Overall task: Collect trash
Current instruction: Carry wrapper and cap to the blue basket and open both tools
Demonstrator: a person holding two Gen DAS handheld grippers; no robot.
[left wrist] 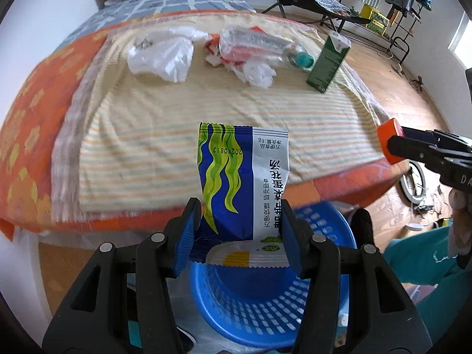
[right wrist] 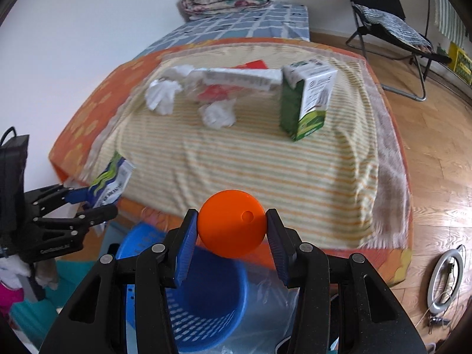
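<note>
Left wrist: blue/green/white snack packet (left wrist: 240, 185) upright btw fingers (left wrist: 188, 236), crinkled.

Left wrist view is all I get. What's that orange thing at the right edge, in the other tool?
Observer: A round orange cap with a small hole, clamped across its width by the right tool.
Operator: Is the basket near it?
Observer: The blue basket shows directly below the cap in the right wrist view.
Operator: Anything printed on the carton?
Observer: Yes, the green carton has a white printed side.
</note>
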